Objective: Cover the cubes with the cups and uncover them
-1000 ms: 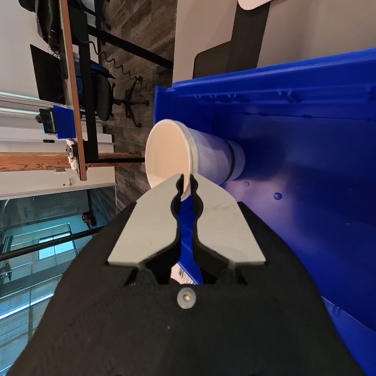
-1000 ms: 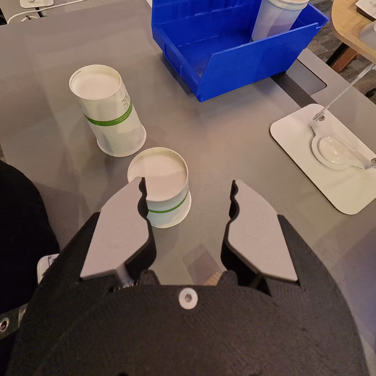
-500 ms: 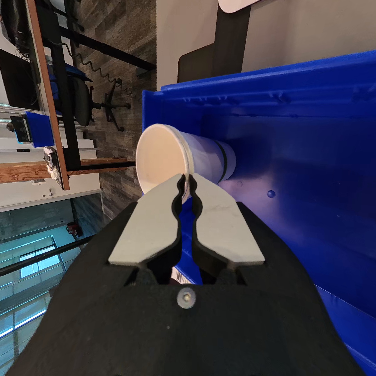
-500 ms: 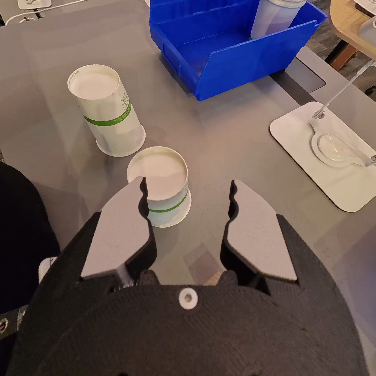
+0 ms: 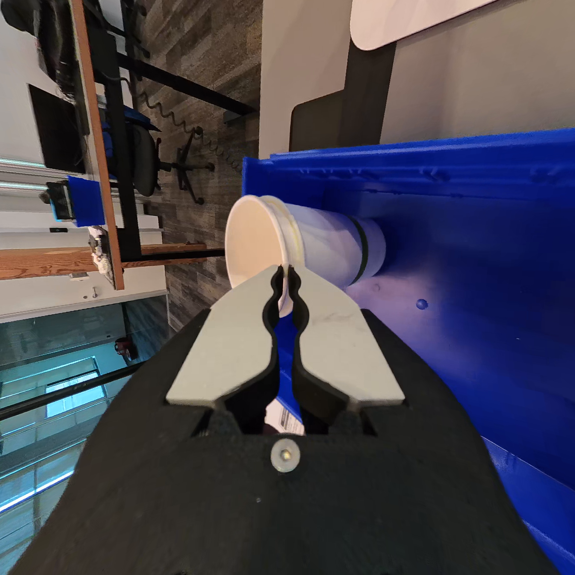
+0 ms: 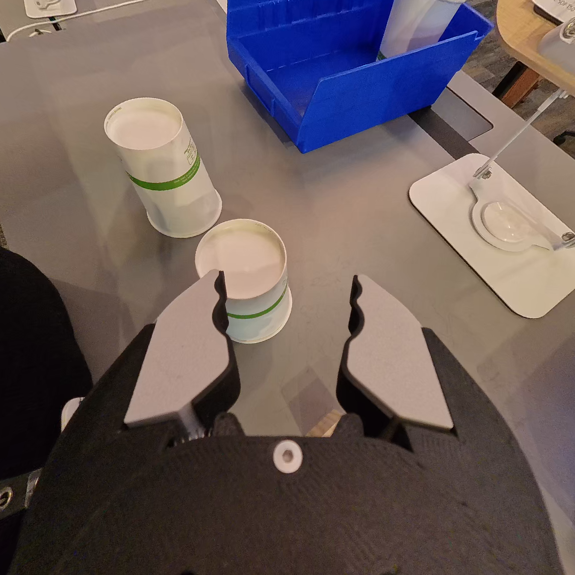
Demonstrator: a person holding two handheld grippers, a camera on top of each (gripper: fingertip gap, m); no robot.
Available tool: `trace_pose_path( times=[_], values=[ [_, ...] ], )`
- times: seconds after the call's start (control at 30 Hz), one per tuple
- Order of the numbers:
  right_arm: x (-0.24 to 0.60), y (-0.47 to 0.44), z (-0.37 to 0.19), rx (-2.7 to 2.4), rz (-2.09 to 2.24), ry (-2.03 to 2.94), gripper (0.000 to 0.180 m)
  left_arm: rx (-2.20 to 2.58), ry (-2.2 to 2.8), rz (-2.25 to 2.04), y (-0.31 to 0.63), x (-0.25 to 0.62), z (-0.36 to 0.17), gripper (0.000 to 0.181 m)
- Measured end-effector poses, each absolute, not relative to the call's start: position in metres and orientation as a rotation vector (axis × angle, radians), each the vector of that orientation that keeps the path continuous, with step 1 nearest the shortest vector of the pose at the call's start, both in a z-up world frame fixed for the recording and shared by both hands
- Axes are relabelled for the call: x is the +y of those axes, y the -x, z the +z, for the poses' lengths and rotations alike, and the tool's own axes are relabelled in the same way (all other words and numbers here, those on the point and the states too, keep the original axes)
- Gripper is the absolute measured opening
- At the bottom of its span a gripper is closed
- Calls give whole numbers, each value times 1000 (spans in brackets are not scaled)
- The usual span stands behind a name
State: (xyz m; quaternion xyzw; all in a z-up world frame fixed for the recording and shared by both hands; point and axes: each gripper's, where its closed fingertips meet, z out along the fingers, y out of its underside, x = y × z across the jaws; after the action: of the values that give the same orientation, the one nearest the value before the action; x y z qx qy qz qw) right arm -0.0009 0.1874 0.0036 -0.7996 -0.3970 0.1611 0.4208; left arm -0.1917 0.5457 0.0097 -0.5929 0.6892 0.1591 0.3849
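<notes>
- L gripper [image 5: 284, 267]: jaws nearly together, pinching the rim of a white paper cup [image 5: 329, 245] w/ a dark green band. Rim grip prob. chosen b/c the thin wall fits between the tips, and it lets the cup be carried and flipped.
- That cup stands base-down inside the blue bin [image 5: 466, 280], near a corner; in the R view it shows at the bin's far end [image 6: 413, 28].
- R gripper [image 6: 287, 280]: spread wide, holding nothing, hovering over the grey table [image 6: 342, 202] close to the nearer inverted cup [image 6: 245, 280]. Looks like it's parked while L works.
- Two cups sit mouth-down on the table: nearer one, and a farther one [image 6: 165, 168] just beside it, rims almost touching.
- Cubes: not visible; presumably under the upside-down cups, can't confirm from these views.
- White board w/ a clear stand [image 6: 497, 230] sits well off to the side, out of the way.
</notes>
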Motion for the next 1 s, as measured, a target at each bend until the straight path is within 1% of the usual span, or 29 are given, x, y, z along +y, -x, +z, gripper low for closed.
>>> trace_pose_path(
  times=[0.3, 0.57, 0.8, 1.0],
  values=[
    [181, 2, 7, -993, 402, 1990, 77, 1703, 1448, 471, 186, 533, 32, 3],
    [177, 1, 18, -961, 377, 1955, 81, 1560, 1372, 530, 190, 515, 93, 3],
    [176, -5, 36, -884, 371, 1904, 84, 1412, 1348, 481, 200, 469, 146, 3],
    [175, -6, 52, -826, 376, 1850, 87, 1334, 1357, 270, 182, 400, 171, 3]
  ],
)
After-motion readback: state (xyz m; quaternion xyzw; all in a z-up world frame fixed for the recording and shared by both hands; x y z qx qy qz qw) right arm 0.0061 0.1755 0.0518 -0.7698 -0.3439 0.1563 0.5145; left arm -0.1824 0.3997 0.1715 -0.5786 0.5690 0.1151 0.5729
